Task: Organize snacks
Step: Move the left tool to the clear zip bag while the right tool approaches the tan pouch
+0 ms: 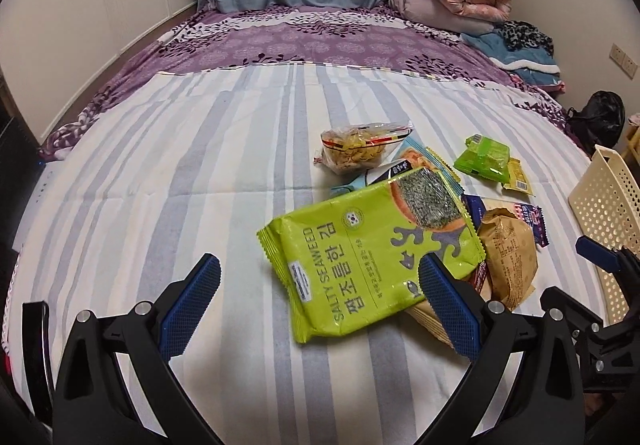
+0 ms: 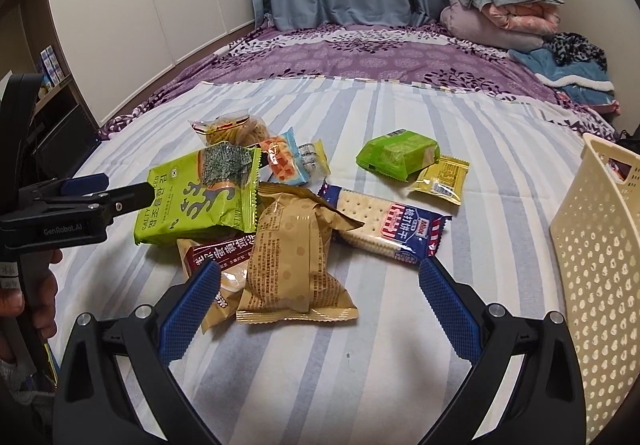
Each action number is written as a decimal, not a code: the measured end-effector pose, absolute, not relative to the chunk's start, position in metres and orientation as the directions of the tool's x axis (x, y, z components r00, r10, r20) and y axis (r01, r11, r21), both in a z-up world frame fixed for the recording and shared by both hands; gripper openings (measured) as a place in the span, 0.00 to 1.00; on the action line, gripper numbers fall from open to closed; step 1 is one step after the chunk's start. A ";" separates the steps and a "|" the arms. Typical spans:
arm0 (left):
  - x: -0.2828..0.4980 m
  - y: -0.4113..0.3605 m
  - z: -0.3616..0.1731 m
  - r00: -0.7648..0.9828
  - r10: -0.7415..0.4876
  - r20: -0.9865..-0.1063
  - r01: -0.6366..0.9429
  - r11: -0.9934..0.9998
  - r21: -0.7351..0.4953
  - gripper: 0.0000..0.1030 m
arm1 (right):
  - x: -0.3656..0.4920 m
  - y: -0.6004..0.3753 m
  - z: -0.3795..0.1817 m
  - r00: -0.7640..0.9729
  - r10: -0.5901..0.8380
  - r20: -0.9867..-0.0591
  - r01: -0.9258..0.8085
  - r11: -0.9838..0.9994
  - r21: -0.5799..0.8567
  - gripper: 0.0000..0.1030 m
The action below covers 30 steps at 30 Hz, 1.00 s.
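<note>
Right gripper [image 2: 320, 309] jaws spread wide over a tan snack packet [image 2: 292, 265] — cream basket [image 2: 600, 265] alongside.

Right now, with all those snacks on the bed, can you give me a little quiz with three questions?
1. True or false: both tongs, the left tongs and the right tongs, are open.
2. Which packet lies partly over the crackers? A: the brown packet. B: the small yellow sachet.
3. Fill in: the seaweed bag is coloured ____.

Key: 1 true. 2 A. 3 green.
</note>
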State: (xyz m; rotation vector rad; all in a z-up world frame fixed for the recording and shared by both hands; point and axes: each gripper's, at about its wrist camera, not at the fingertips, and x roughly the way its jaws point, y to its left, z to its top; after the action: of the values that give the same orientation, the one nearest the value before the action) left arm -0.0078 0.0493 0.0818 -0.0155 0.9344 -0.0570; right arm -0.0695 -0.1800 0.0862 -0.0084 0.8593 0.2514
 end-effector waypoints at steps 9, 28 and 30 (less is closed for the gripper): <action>0.047 0.051 0.092 0.589 -0.131 -0.797 0.068 0.991 -0.113 0.98 | -0.058 -0.164 0.076 0.590 0.219 -0.777 -0.248 0.965 0.083 0.79; 0.128 0.029 0.075 0.529 -0.147 -0.835 0.095 0.989 -0.114 0.98 | -0.043 -0.151 0.067 0.545 0.233 -0.805 -0.268 0.959 0.095 0.68; 0.133 0.028 0.072 0.514 -0.181 -0.838 0.100 0.983 -0.151 0.98 | -0.043 -0.152 0.065 0.542 0.233 -0.807 -0.265 0.959 0.099 0.68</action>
State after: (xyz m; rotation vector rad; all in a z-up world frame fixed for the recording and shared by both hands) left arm 0.1332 0.0279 0.0717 -0.0866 1.0169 -0.1693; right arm -0.0429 -0.1521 0.0653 -0.0365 0.9532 0.2955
